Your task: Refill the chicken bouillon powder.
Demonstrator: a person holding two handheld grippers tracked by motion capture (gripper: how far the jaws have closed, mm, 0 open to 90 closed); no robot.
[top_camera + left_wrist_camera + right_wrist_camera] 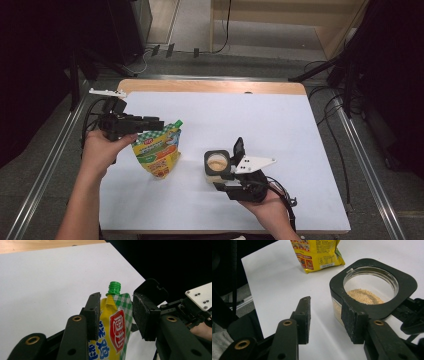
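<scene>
1. A yellow spouted pouch [157, 152] stands upright on the left part of the white table [280, 125], its green cap [114, 288] on top. The left gripper [152, 123] is at the pouch's upper part.
2. In the left gripper view the pouch's top sits between the jaws; one pad is against the pouch's edge, while a clear gap separates the other pad from the checked side. I read those jaws as open, not clamping anything.
3. Near the table's middle a clear jar [218, 165] with a black square collar holds a low layer of tan granules [364, 296]. It stands well apart from the pouch.
4. The right gripper [325, 320] rests beside the jar; its jaws stand apart with bare table between them, and one pad lies just in front of the jar wall. It holds nothing.
5. Risk one: the pouch is soft and top-heavy. With no firm grip, a nudge from the nearer pad could tip it over.
6. Risk two: a squeeze on the soft body may buckle it or let it slide out.
7. Risk three: the jar is open and unheld. A bump from the right gripper could shove it and spill the granules.
</scene>
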